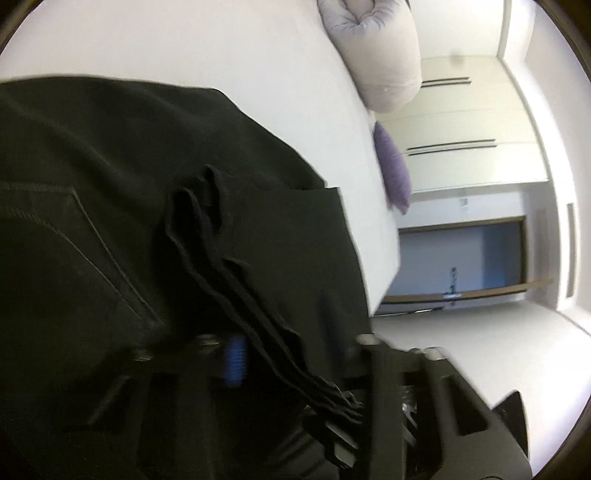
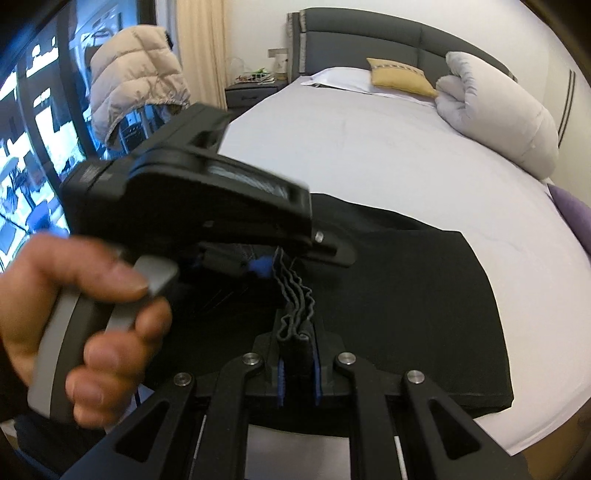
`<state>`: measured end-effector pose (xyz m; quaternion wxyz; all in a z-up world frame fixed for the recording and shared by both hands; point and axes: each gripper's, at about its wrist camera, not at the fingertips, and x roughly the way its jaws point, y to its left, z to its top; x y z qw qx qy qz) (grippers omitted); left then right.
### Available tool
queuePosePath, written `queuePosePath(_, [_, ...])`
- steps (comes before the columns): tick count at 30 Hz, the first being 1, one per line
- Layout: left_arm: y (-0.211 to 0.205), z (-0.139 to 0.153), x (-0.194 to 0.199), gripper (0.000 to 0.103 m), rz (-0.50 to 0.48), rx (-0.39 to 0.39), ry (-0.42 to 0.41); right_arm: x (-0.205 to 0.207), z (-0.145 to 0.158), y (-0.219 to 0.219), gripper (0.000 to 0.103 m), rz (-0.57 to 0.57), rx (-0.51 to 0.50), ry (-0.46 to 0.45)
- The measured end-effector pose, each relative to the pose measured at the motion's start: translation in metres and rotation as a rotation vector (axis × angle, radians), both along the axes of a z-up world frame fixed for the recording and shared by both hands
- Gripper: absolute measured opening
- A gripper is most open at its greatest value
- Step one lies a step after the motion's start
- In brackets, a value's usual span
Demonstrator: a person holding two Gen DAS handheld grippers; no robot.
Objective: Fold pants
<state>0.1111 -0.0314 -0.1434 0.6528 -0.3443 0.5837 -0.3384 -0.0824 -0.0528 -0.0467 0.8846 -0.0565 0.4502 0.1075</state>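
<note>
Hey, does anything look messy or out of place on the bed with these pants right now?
Only one thing: the black pants lie mostly flat on the bed, but a bunched, wavy edge is lifted between the right gripper and left gripper. Nothing looks damaged.

no legible text, labels, brands or numbers anywhere

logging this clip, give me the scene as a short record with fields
surface: bed with white sheet
garment: black pants, partly folded, lying on the sheet
right gripper: shut on a bunched edge of the pants
left gripper: held in a hand, jaws at the same bunched edge; grip unclear
bedding: rolled white duvet, yellow cushion, purple cushion
background: grey headboard, beige puffer jacket
</note>
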Motion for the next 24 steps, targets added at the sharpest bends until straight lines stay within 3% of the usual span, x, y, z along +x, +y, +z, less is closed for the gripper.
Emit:
queuePosePath(2, [0.005, 0.001, 0.002, 0.014, -0.008, 0.035, -0.023, 0.0, -0.001, 0.004, 0.013, 0.017, -0.005, 0.0])
queuePosePath(3, [0.009, 0.002, 0.002, 0.013, -0.011, 0.053, -0.031, 0.001, -0.002, 0.005, 0.013, 0.022, -0.004, 0.002])
queuePosePath(13, [0.029, 0.007, 0.007, 0.013, -0.019, 0.179, -0.08, 0.008, -0.018, 0.022, 0.013, 0.065, -0.021, 0.042])
queuePosePath(19, [0.049, 0.002, -0.002, 0.013, -0.024, 0.261, -0.092, 0.011, -0.044, 0.025, 0.034, 0.09, 0.016, 0.15])
queuePosePath(21, [0.057, 0.013, -0.01, 0.013, -0.011, 0.305, -0.12, 0.007, -0.04, 0.019, 0.051, 0.102, 0.089, 0.166])
queuePosePath(24, [0.075, 0.027, -0.015, 0.013, 0.039, 0.434, -0.177, 0.0, -0.033, 0.004, 0.051, 0.127, 0.196, 0.212])
